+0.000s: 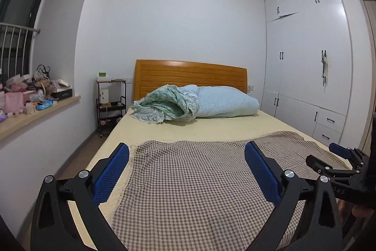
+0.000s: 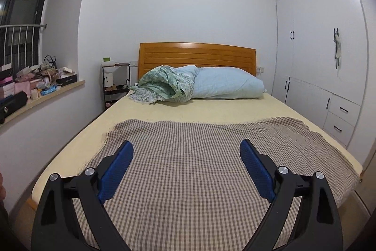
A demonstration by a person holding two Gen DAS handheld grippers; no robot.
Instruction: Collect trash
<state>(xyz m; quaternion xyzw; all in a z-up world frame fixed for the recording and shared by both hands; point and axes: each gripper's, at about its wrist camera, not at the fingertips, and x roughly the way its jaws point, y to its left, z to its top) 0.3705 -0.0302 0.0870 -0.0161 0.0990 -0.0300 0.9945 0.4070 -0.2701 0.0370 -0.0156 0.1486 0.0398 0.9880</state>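
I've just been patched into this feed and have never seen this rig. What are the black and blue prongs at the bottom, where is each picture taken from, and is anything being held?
There is no robot arm: a person carries a hand-held gripper in each hand, and a wide-angle camera on each looks forward along its jaws. The black arms with blue pads are those jaws. One picture comes from the left gripper, the other from the right gripper; the right one also shows at the edge of the left view. Both stand wide open, holding nothing. Below them is a bed with a checked cloth spread over its near end and a bundled quilt by the wooden headboard. The cluttered windowsill is on the left and the white wardrobe on the right. I see no obvious trash on the bed.
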